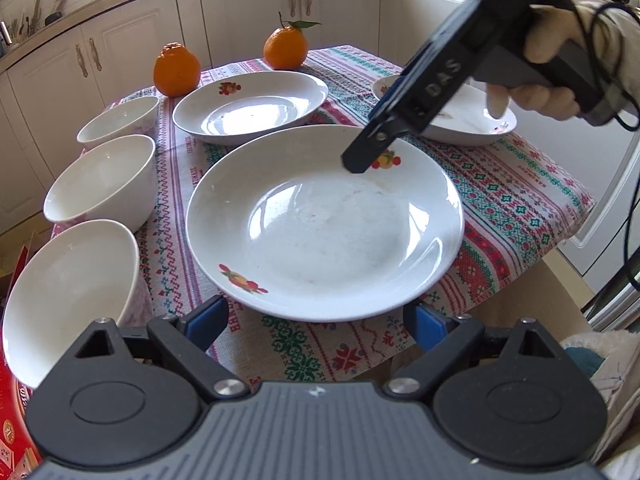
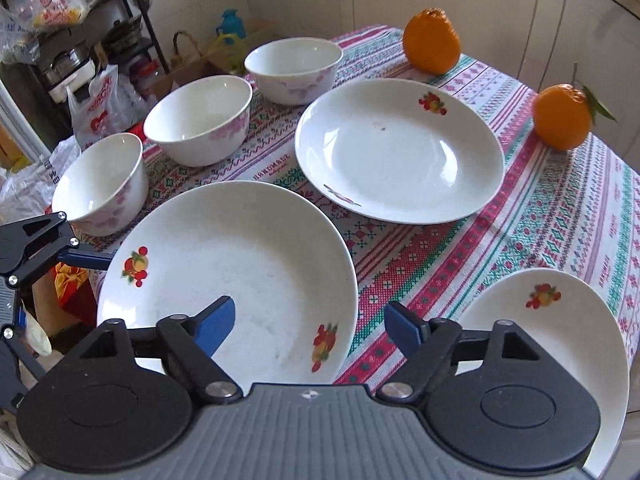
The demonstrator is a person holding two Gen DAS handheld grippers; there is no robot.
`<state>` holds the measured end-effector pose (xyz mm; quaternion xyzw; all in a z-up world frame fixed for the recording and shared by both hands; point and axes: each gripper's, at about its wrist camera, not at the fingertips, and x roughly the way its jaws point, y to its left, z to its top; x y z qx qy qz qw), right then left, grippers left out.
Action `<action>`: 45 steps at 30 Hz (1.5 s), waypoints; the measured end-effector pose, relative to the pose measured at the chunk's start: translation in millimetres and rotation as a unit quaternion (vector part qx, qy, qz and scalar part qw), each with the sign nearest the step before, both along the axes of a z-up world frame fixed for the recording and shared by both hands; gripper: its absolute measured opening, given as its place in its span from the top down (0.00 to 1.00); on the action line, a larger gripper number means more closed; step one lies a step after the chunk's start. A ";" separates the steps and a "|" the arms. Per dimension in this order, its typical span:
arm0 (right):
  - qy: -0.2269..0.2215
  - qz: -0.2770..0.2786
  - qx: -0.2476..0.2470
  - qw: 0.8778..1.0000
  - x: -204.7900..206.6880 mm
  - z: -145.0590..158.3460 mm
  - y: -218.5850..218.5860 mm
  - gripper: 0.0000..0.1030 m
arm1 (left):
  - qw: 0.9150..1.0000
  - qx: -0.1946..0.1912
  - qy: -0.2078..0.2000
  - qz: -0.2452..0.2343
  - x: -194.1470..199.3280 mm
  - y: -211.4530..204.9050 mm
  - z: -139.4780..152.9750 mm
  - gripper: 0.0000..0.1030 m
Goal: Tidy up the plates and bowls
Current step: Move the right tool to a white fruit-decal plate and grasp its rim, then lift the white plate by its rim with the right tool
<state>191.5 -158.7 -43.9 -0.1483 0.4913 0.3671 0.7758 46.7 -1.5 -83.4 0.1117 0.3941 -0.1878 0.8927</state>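
Three white plates with fruit prints lie on the patterned tablecloth: a near plate, a far plate and a third plate at the right edge. Three white bowls stand in a row along the left side. My left gripper is open and empty at the near plate's front rim. My right gripper is open and empty, hovering over the near plate's far rim.
Two oranges sit at the far end of the table. White kitchen cabinets stand behind. Bags and a cluttered shelf are beside the table's left edge.
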 end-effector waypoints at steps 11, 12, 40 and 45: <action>0.045 0.025 0.000 0.999 23.8 -13.4 9.9 0.43 | 1.000 -0.009 0.007 -0.004 4.0 -1.5 0.5 0.12; 0.046 0.026 0.002 0.999 24.5 -13.2 10.1 0.44 | 1.000 -0.012 0.009 -0.003 4.9 -0.9 0.2 0.13; 0.043 0.067 0.007 0.997 43.8 -17.1 20.9 0.46 | 0.999 -0.021 0.026 -0.007 14.4 0.2 -2.3 0.23; 0.047 0.070 0.003 0.996 43.7 -16.8 21.7 0.45 | 0.999 -0.019 0.028 -0.010 15.7 -0.8 -1.4 0.23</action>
